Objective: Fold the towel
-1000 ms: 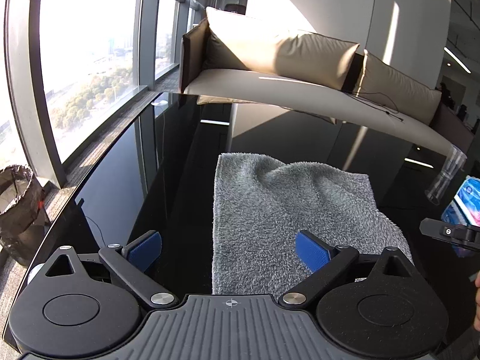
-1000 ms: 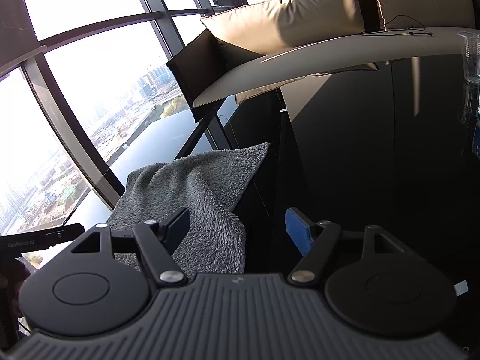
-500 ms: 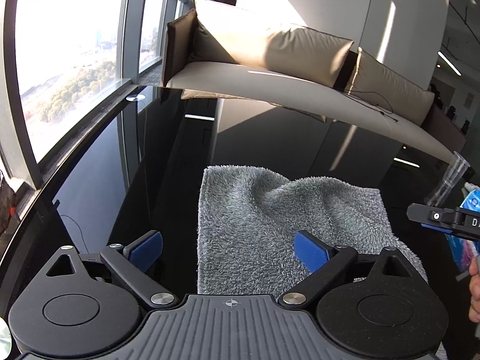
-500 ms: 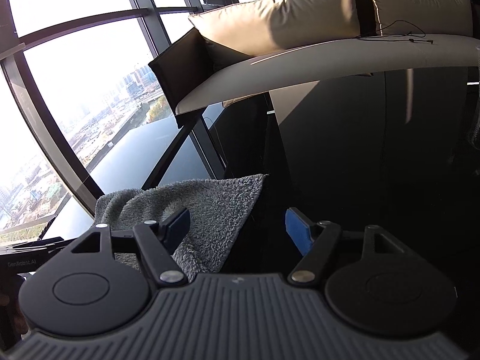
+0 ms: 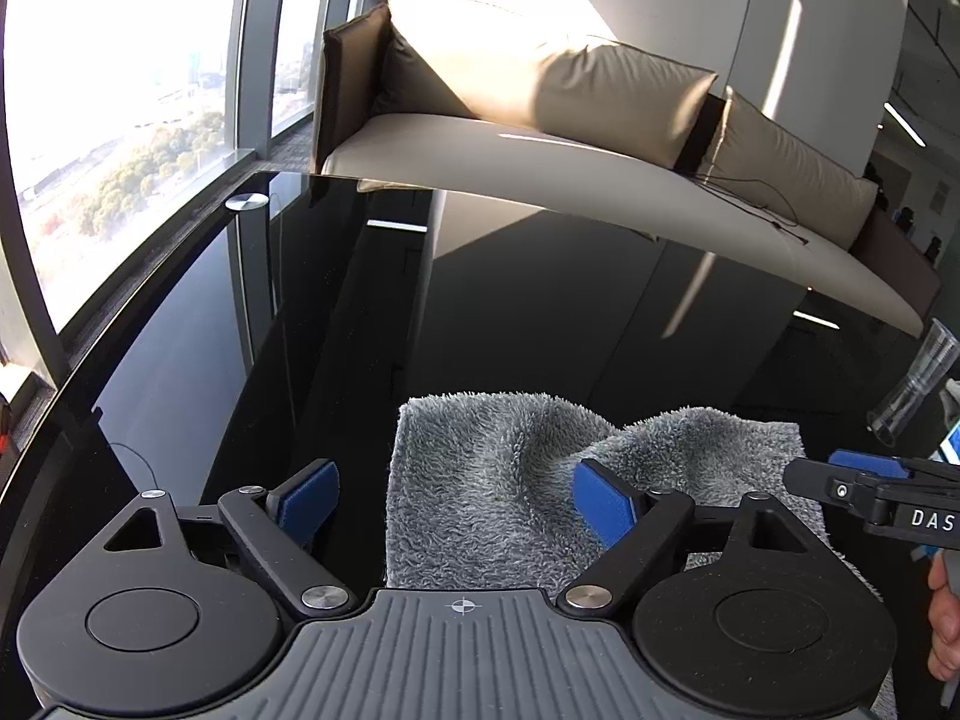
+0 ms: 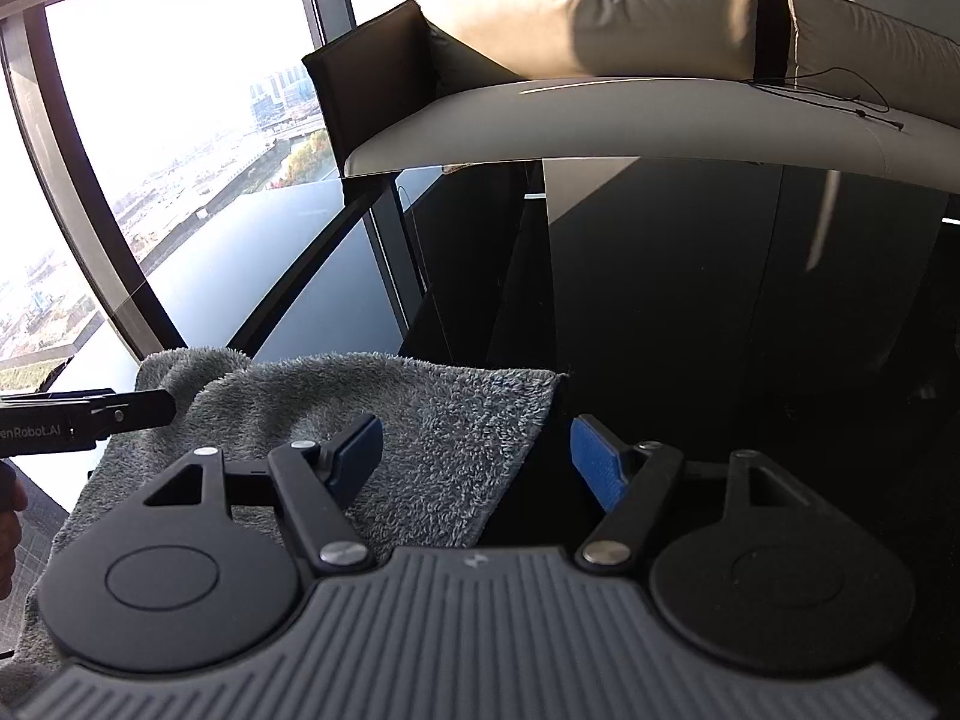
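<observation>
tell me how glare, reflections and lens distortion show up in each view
Left wrist view: window blown out white, glossy black table mirrors the sofa, fisheye bows the frames. Right wrist view: window overexposed, table reflecting, towel sharp and evenly lit.

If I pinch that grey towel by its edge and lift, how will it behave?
The grey towel will likely sag: it already lies in soft ridges. Its thick pile should give the left gripper and right gripper, both open, good purchase. On the glossy black table the rest may slide along.
</observation>
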### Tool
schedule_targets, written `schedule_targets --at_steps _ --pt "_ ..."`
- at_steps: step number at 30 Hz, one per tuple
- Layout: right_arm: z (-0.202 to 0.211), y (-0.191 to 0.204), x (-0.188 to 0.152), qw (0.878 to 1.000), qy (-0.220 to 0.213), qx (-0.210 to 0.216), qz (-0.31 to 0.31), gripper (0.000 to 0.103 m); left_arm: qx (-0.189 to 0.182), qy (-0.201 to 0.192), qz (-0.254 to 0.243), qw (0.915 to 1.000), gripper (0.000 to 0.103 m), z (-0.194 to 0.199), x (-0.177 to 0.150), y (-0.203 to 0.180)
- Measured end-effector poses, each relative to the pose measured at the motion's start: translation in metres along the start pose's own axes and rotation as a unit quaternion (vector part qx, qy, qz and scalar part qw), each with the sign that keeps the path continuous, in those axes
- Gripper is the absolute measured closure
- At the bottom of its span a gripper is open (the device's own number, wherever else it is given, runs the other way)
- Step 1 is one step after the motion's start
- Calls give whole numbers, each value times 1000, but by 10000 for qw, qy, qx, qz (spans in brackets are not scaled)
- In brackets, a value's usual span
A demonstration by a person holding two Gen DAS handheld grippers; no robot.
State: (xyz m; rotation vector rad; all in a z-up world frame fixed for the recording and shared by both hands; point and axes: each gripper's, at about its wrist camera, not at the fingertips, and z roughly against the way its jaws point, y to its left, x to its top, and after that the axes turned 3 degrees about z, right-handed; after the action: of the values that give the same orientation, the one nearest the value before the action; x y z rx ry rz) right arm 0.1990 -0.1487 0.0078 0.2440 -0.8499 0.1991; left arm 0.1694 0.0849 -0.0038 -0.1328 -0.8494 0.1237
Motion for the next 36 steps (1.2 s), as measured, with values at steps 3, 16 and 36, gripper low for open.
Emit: schedule_targets --at_steps 3,16,36 --pt "-2 4 -1 9998 55 -65 174 36 19 -21 -84 10000 27 -4 2 -3" --pt "-7 22 -7 9975 -15 -285 651 93 -34 -135 -430 9990 87 -5 3 -18" --pt "12 11 -1 9954 -512 -464 667 99 308 -423 -201 9984 88 9 7 -17"
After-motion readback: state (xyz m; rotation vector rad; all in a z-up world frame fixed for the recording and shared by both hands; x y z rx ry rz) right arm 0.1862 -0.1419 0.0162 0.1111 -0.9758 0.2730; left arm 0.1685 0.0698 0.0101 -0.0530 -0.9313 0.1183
